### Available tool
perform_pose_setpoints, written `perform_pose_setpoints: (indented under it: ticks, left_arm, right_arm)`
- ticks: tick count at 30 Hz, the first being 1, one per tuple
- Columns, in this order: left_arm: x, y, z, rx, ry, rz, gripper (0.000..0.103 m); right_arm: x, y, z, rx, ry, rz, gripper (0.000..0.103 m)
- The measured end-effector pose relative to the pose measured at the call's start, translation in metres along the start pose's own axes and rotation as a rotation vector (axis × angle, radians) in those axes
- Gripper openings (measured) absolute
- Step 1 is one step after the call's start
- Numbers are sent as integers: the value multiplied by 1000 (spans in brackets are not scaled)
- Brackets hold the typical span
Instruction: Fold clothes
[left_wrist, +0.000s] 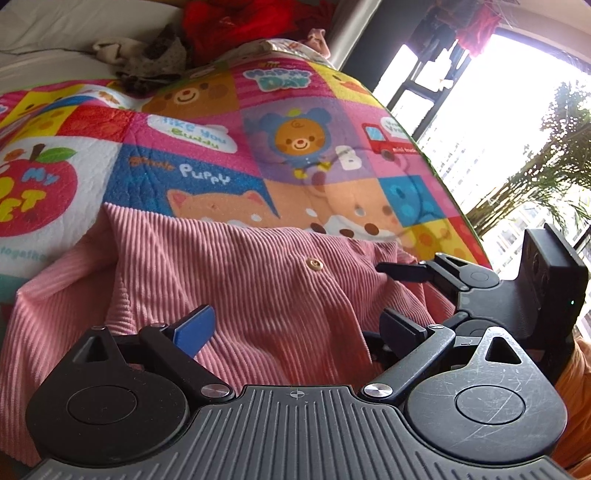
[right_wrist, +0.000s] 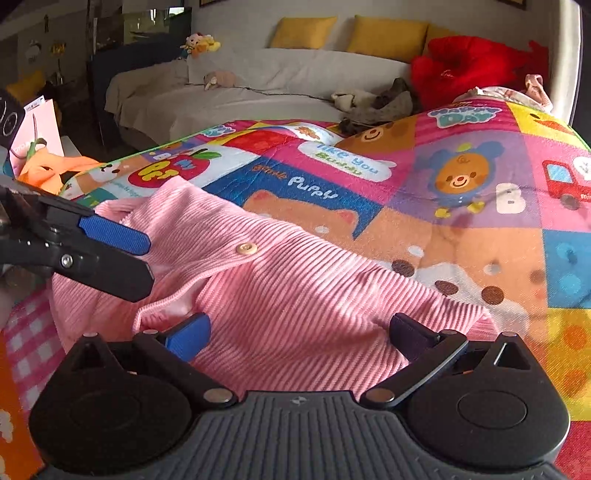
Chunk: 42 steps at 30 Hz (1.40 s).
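Observation:
A pink ribbed garment (left_wrist: 236, 280) with a small round button (left_wrist: 315, 264) lies partly folded on a colourful cartoon play mat (left_wrist: 295, 147). My left gripper (left_wrist: 299, 328) is open, its fingers spread just above the garment's near part. The right gripper (left_wrist: 400, 295) shows at the right of this view, open over the garment's right edge. In the right wrist view the same garment (right_wrist: 295, 295) and its button (right_wrist: 246, 248) lie under my open right gripper (right_wrist: 301, 332). The left gripper (right_wrist: 147, 258) comes in from the left, open, its fingers over the garment's left side.
The mat (right_wrist: 461, 184) spreads far ahead. A white sofa (right_wrist: 258, 85) with yellow cushions, a red plush (right_wrist: 469, 66) and loose clothes (right_wrist: 373, 103) stands behind it. An orange cloth (right_wrist: 51, 170) lies at the left. A bright window (left_wrist: 498, 110) is to the right.

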<state>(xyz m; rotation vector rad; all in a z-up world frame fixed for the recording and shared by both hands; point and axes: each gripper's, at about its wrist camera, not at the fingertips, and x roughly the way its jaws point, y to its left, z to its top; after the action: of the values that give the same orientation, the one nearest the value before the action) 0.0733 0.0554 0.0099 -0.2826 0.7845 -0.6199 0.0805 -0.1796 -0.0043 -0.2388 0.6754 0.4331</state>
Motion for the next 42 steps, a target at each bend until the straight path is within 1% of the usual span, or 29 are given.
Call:
perform_pose_setpoints:
  ticks: [2, 4, 7, 10, 13, 20, 23, 24, 26, 28, 30, 33, 36, 38, 40, 42]
  left_arm:
    - [0, 0, 0, -2, -2, 0, 99]
    - [-1, 0, 0, -4, -4, 0, 99]
    - [-1, 0, 0, -7, -7, 0, 99]
    - [-3, 0, 1, -9, -11, 2, 99]
    - [-11, -2, 5, 10, -38, 40, 99]
    - [-15, 8, 10, 4, -31, 119, 99]
    - [-26, 13, 12, 20, -44, 147, 99]
    - [-32, 16, 14, 14, -63, 156, 99]
    - [-45, 24, 18, 1, -100, 175, 99]
    - [-54, 38, 21, -30, -126, 214, 99]
    - [-60, 53, 20, -70, -126, 261, 99]
    - [-63, 66, 6, -114, -89, 280, 99]
    - [-64, 67, -8, -125, -70, 287, 99]
    - [-65, 66, -16, -126, -73, 301, 99]
    - [-65, 66, -21, -125, -78, 323, 99]
    - [-64, 67, -25, -133, -74, 329, 99]
  right_arm:
    - [-5, -11, 2, 21, -17, -33, 103]
    - [-8, -28, 2, 70, -22, -74, 103]
    - [1, -46, -5, 118, 7, -102, 103]
    - [10, -53, -13, 157, 22, -81, 103]
    - [10, -53, -14, 163, 18, -79, 103]
    - [5, -53, -13, 170, 3, -69, 103]
    - [-13, -62, -4, 197, -50, -21, 103]
    - [-21, -68, 0, 218, -75, -21, 103]
    - [-35, -79, 5, 256, -117, -51, 103]
    - [-47, -87, 5, 284, -152, -100, 103]
    - [-57, -91, -3, 311, -175, -129, 103]
    - [-69, -93, -18, 352, -199, -153, 103]
    - [-72, -88, -33, 360, -189, -169, 103]
    - [-68, -83, -41, 348, -160, -222, 103]
    - [-63, -79, -51, 331, -114, -290, 103]
    - [-58, -72, -63, 277, -69, -370, 103]
